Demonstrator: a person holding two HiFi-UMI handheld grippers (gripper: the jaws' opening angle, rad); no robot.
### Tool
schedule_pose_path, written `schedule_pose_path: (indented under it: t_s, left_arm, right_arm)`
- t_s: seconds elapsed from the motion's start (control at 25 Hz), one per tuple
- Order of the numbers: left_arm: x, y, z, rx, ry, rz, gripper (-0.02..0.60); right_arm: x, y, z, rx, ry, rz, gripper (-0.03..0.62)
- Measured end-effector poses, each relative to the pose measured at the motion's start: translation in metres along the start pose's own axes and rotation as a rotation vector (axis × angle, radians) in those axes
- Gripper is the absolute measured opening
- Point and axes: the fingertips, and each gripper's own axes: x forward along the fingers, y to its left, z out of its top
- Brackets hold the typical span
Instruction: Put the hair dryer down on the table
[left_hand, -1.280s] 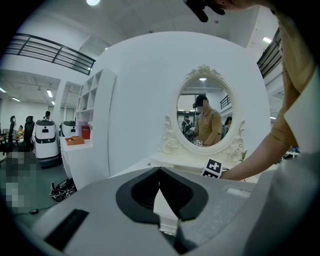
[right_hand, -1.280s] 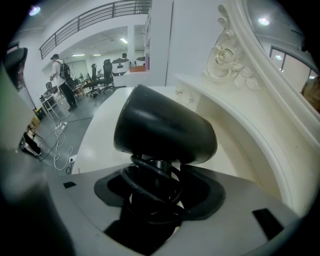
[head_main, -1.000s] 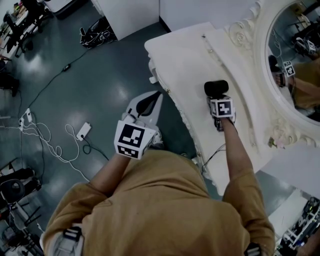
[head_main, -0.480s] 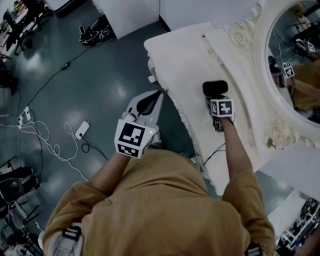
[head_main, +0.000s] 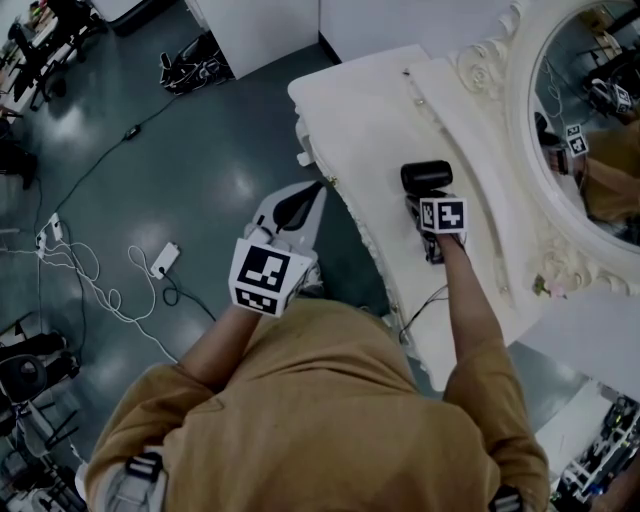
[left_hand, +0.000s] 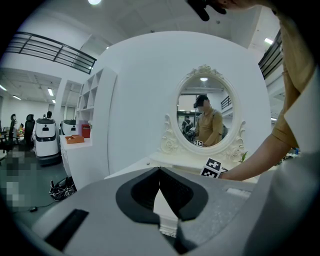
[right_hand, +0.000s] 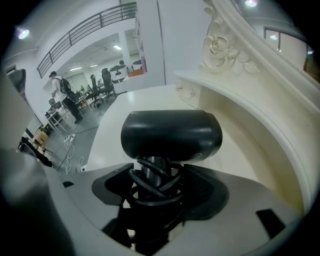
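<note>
The person holds the right gripper (right_hand: 159, 172) out over the white worktop (head_main: 370, 110). The hair dryer (right_hand: 171, 134) is there, in between its two jaws. It is black, with a fat round head that sticks out past the tips of the jaws. Its black cord (right_hand: 152, 187) is wound in loops round the handle, and the handle and the loops sit in the gap. The jaws are opening right now, so the gripper is letting go. There looks to be a little room on each side of the handle, and the pads do not seem to squeeze it. From the head view the hair dryer is over the middle of the worktop, near the front edge. It cannot be told whether it is lying flat on the worktop.

Behind the worktop is a big round mirror (head_main: 590, 110) with a curly white frame (it shows the person and a gripper's marker cube).

The left gripper (left_hand: 160, 171) is well away from the hair dryer. It is held out over the dark shiny floor (head_main: 200, 170), just beside the worktop's edge. Its two jaws are pressed together at the tips and there is nothing in them.

Some white cables (head_main: 95, 285) lie on the floor, off to the left.
</note>
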Motion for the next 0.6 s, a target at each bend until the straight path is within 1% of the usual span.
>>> schedule_pose_path:
  t_s: [0.24,0.4,0.6]
  left_arm:
    - [-0.003,-0.005,-0.001,0.006,0.002,0.004,0.005]
    - [-0.004,-0.009,-0.001,0.008,0.000,0.000,0.005]
    - [-0.005,-0.021,0.004,0.012,-0.012,-0.005,0.005]
  right_arm:
    - [-0.004,0.000,0.000,0.020,-0.027,0.022,0.330]
    - [-0.014,-0.001,0.003,0.049,-0.072,0.022,0.337]
    - [-0.039,-0.001,0.009,0.041,-0.136,0.014,0.341]
